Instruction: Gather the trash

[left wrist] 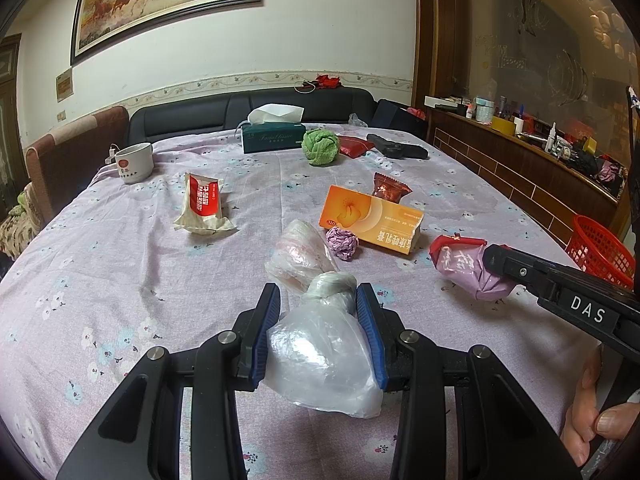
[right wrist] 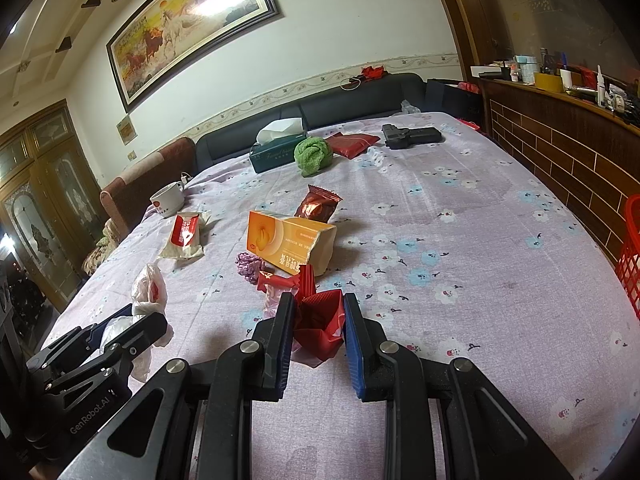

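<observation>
A living room with a framed horse painting [left wrist: 160, 0] on the white wall and a dark sofa [left wrist: 248, 114] behind a bench [left wrist: 120, 264] covered in a lilac floral cloth. The left tool [left wrist: 318, 294] is pinching a knotted clear plastic bag [left wrist: 324, 360] between its blue pads; the bag's far end lies on the cloth. The right tool [right wrist: 316, 300] is pinching a crumpled red and pink wrapper [right wrist: 320, 320], which appears to sit just off the cloth, though the fisheye view leaves contact uncertain. Loose trash remains near the middle of the bench: an orange carton [left wrist: 370, 218] on its side, a dark red snack packet [left wrist: 390, 188] behind and touching it, a purple paper ball [left wrist: 343, 242] just beside its near corner, and a red-and-white sachet [left wrist: 202, 210] well to the left. At the far end stand a green tissue box [left wrist: 273, 136], a balled green cloth [left wrist: 320, 147], a red pouch [left wrist: 354, 146] and a black object [left wrist: 398, 147]. A white mug [left wrist: 134, 162] sits at the far left edge. A red mesh basket [left wrist: 600, 248] shows beyond the right edge of the bench.
</observation>
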Action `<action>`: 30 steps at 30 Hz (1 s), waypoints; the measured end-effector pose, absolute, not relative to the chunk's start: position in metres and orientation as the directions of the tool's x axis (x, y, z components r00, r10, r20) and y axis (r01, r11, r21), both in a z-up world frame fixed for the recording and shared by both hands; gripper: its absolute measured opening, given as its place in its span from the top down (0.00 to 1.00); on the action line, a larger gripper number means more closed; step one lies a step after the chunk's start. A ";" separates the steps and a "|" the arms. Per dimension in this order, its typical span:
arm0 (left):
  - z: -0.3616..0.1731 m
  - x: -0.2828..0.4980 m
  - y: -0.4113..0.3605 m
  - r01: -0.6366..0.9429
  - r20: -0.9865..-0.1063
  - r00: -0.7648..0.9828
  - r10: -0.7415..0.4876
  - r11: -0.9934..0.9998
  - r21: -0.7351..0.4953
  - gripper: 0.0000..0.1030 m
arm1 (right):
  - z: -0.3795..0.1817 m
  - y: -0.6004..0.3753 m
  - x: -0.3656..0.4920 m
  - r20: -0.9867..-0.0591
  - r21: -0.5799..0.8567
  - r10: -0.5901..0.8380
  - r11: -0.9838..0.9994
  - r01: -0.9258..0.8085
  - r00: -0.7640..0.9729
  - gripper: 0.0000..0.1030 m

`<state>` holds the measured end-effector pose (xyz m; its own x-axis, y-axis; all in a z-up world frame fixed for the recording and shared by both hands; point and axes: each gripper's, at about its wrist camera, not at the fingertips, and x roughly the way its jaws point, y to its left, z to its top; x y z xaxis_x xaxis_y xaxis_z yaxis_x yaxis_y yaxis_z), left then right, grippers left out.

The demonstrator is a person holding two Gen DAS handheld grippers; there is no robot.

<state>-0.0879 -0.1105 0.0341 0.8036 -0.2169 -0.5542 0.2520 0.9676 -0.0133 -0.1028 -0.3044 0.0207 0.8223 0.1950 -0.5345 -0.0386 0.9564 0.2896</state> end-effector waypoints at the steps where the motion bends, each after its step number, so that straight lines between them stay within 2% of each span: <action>1: 0.034 -0.088 -0.110 0.252 -0.554 0.804 -0.217 0.968 -0.014 0.63 | 0.021 -0.305 -0.103 -0.534 0.290 0.195 0.956 -0.038 0.823 0.76; 30: 0.038 -0.088 -0.112 0.248 -0.551 0.806 -0.214 0.969 -0.014 0.63 | 0.022 -0.304 -0.103 -0.533 0.293 0.191 0.956 -0.032 0.824 0.76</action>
<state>-0.0877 -0.1121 0.0375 0.8064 -0.2140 -0.5513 0.2475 0.9688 -0.0139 -0.1032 -0.3045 0.0225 0.8241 0.1907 -0.5333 -0.0317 0.9557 0.2928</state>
